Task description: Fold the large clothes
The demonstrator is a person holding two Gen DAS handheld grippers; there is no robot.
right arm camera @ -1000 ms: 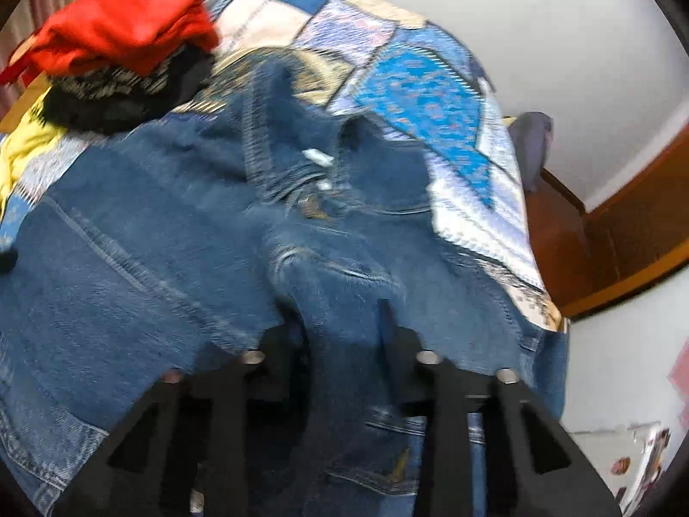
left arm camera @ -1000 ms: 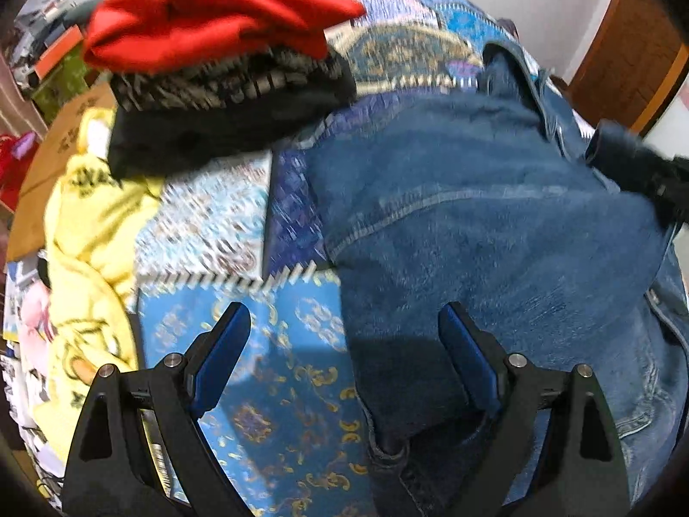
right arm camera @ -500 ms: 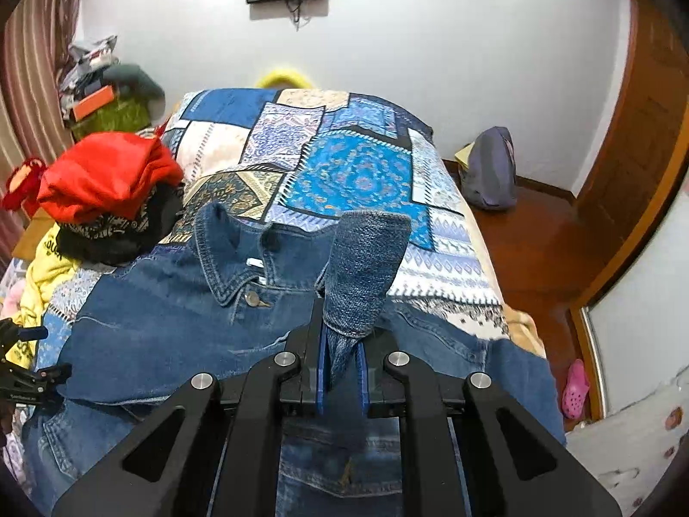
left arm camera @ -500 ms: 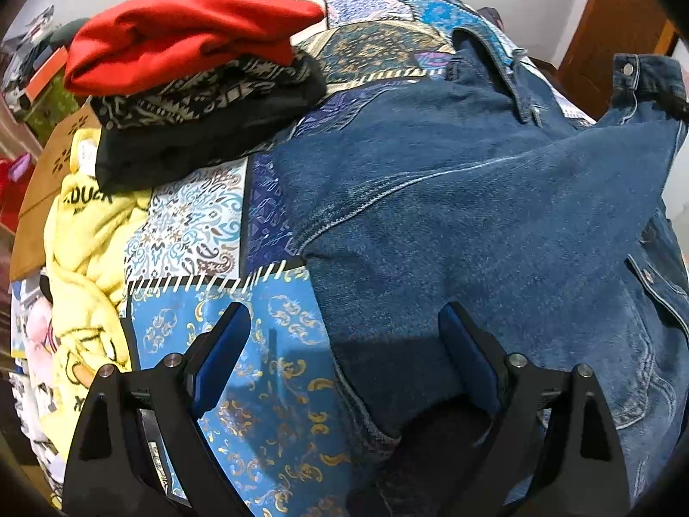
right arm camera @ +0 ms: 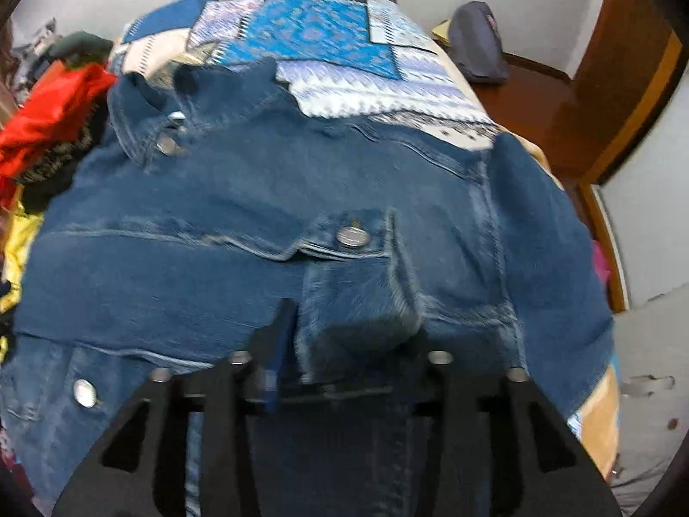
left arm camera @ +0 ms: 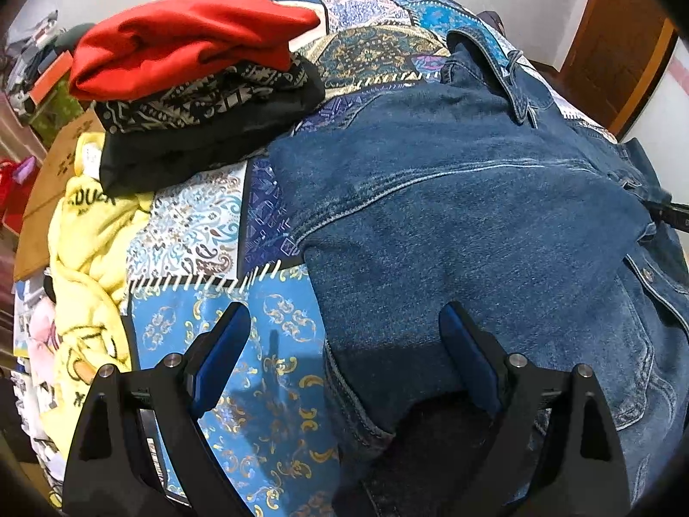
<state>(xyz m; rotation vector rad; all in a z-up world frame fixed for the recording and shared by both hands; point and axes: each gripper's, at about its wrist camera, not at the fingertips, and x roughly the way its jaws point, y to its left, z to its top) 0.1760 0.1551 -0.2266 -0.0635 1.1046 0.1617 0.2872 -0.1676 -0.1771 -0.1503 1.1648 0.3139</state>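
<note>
A blue denim jacket (left arm camera: 473, 215) lies front up on the patchwork quilt (left arm camera: 206, 232), collar toward the far end. My left gripper (left arm camera: 342, 319) hangs open just above the jacket's left edge, one finger over the quilt and the other over denim, with nothing gripped. In the right wrist view the jacket (right arm camera: 258, 215) fills the frame, a sleeve folded across its chest. My right gripper (right arm camera: 353, 323) points down at it with its jaws opening. The sleeve cuff (right arm camera: 361, 301) sits loosely between them, and a gap shows beside the left pad.
A stack of folded clothes (left arm camera: 185, 51), red on top of black patterned ones, sits at the quilt's far left. A yellow garment (left arm camera: 86, 237) lies crumpled at the left edge. Right of the bed are a wooden floor, a grey bag (right arm camera: 478, 43) and a wooden door (right arm camera: 624, 86).
My right gripper, shut on the raised sleeve cuff half a second ago, has carried it across and down onto the jacket front and parted its jaws. The left gripper has stayed put, open.
</note>
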